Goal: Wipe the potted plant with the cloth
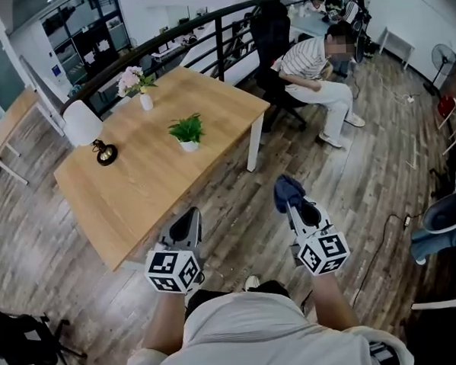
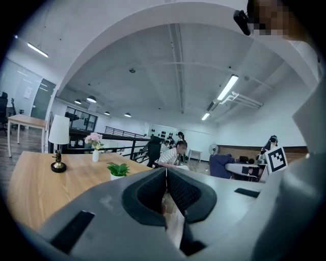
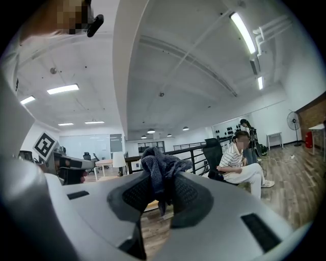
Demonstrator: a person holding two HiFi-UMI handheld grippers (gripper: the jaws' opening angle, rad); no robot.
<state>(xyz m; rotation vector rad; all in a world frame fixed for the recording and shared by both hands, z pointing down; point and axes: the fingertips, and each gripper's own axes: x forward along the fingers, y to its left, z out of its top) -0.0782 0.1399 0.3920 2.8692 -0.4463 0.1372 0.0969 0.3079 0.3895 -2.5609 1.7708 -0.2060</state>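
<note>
A small green potted plant (image 1: 187, 133) in a white pot stands near the middle of the wooden table (image 1: 136, 183); it also shows as the potted plant (image 2: 118, 171) in the left gripper view. My right gripper (image 1: 288, 198) is shut on a dark blue cloth (image 1: 287, 187), held over the floor well short of the table; the cloth (image 3: 158, 171) bunches up between the jaws. My left gripper (image 1: 186, 220) hangs by the table's near corner, jaws shut with nothing in them.
A white-shaded lamp (image 1: 84, 126) and a vase of pink flowers (image 1: 137, 85) stand on the table. A seated person (image 1: 314, 74) is beyond the table's far right corner. A black railing (image 1: 205, 30) runs behind. Cables (image 1: 394, 226) lie on the floor at right.
</note>
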